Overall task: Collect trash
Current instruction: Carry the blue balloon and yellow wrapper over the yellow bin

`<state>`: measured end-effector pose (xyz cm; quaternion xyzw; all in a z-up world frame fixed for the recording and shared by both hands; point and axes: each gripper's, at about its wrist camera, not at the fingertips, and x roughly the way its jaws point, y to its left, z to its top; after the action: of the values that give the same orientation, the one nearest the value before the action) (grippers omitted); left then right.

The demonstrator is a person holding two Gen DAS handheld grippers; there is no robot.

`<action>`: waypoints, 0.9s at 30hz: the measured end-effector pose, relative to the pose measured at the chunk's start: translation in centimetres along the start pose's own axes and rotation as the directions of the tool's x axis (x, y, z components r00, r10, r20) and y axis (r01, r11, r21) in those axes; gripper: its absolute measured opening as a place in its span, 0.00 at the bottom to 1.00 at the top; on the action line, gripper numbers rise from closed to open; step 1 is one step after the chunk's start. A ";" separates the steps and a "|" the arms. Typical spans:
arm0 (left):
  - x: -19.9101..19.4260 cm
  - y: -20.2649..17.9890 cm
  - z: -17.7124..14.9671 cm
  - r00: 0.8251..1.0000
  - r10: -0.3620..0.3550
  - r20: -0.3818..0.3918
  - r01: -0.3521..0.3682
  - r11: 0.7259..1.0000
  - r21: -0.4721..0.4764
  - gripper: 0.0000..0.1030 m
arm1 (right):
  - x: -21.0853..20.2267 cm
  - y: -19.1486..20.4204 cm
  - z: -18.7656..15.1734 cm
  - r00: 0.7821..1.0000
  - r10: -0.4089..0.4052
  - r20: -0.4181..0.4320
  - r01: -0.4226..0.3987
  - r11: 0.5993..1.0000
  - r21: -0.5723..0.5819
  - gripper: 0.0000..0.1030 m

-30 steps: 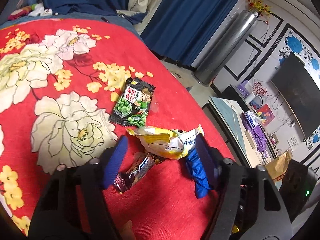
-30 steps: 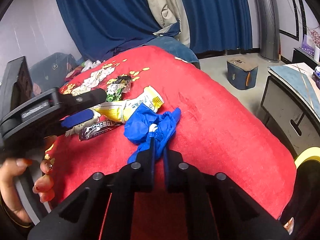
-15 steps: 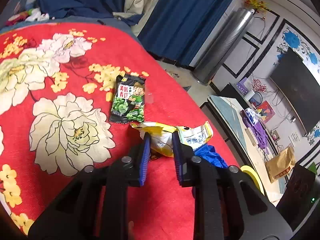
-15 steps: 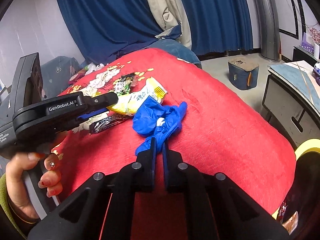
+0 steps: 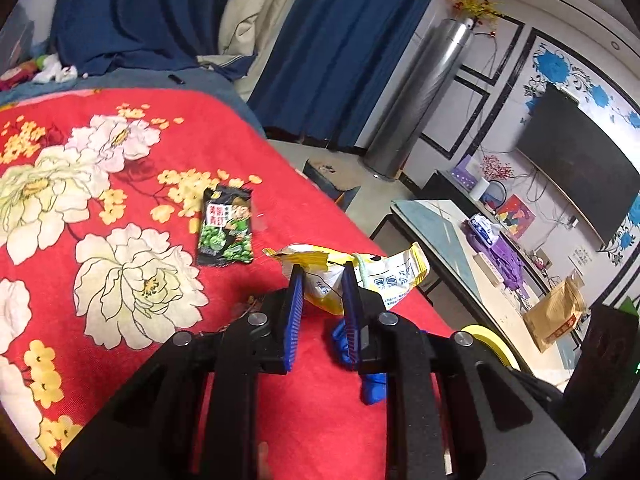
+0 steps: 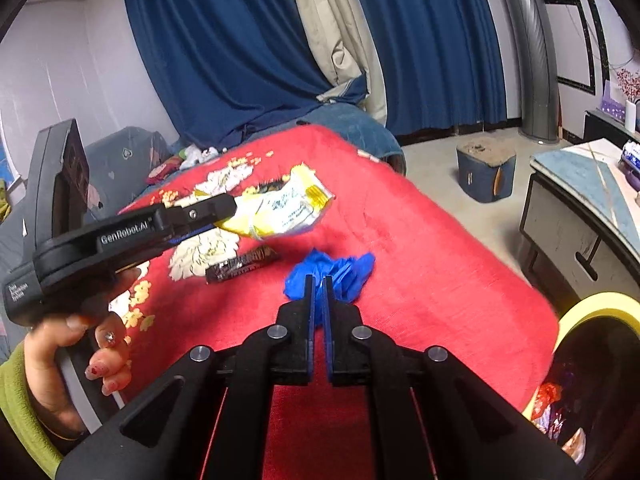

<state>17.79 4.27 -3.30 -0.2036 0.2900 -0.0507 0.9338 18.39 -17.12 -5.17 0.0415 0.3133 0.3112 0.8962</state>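
Observation:
My left gripper (image 5: 320, 276) is shut on a yellow and white snack bag (image 5: 384, 276) and holds it above the red flowered bedspread (image 5: 120, 240); the bag also shows lifted in the right wrist view (image 6: 284, 212). My right gripper (image 6: 316, 280) is shut on a crumpled blue glove (image 6: 340, 272), which rests on the bedspread (image 6: 420, 264). A dark candy bar wrapper (image 6: 240, 266) lies left of the glove. A black and green snack packet (image 5: 226, 226) lies flat further up the bed.
A yellow-rimmed trash bin (image 6: 592, 344) with wrappers inside stands at the bed's right edge. A low cabinet (image 6: 580, 216), a blue stool (image 6: 486, 172), a steel cylinder (image 5: 420, 100) and a TV (image 5: 576, 164) are beyond. Blue curtains (image 6: 240, 40) hang behind.
My left gripper closed on the yellow snack bag and lifted it off the bed. My right gripper stayed shut on the blue glove and drew back slightly.

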 end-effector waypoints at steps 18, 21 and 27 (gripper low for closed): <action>-2.5 -1.7 0.9 0.998 -0.020 0.067 0.018 0.999 0.027 0.13 | 3.0 -0.6 0.1 0.997 -0.006 -0.082 0.016 0.994 0.112 0.34; -2.9 -2.1 1.1 0.997 -0.024 0.074 0.022 0.999 0.036 0.13 | 3.7 -0.5 0.0 0.996 -0.003 -0.093 0.012 0.995 0.102 0.08; -3.2 -2.9 1.0 0.996 -0.041 0.084 0.037 0.998 0.054 0.13 | 1.7 -1.2 0.1 0.999 -0.010 -0.049 0.014 0.997 0.077 0.03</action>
<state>15.77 2.64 0.32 -0.1867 0.2445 -0.0678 0.9491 20.10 -17.06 -6.34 0.0669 0.3470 0.2942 0.8880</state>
